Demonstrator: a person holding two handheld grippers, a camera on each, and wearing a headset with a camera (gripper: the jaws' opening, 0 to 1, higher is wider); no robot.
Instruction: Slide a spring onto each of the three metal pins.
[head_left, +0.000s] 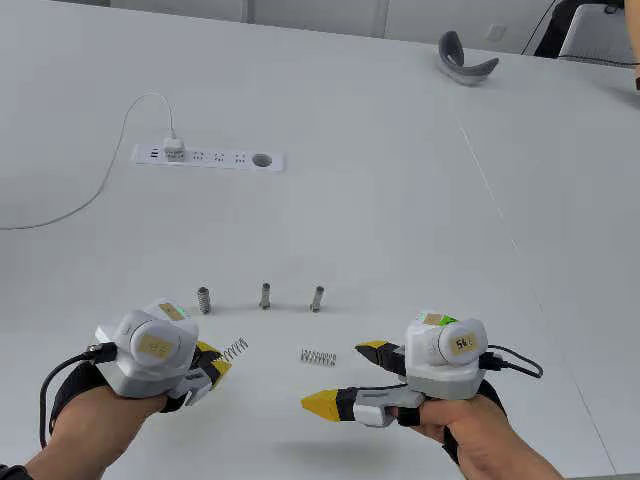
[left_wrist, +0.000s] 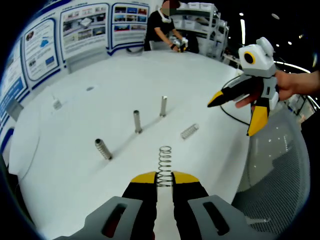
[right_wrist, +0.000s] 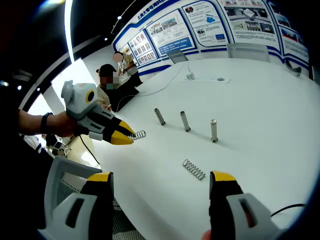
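Pinching a spring (left_wrist: 164, 161) tight in the left gripper (left_wrist: 158, 176). Holding the right gripper (head_left: 333, 375) spread wide near a second spring (head_left: 318, 357) flat on the table (head_left: 400, 200). Showing a third spring (head_left: 204, 301) on the left pin (head_left: 203, 290), middle pin (head_left: 265, 295) and right pin (head_left: 317, 298) bare.

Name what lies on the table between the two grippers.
A loose spring lies flat on the table between left gripper and right gripper, seen in the head view.
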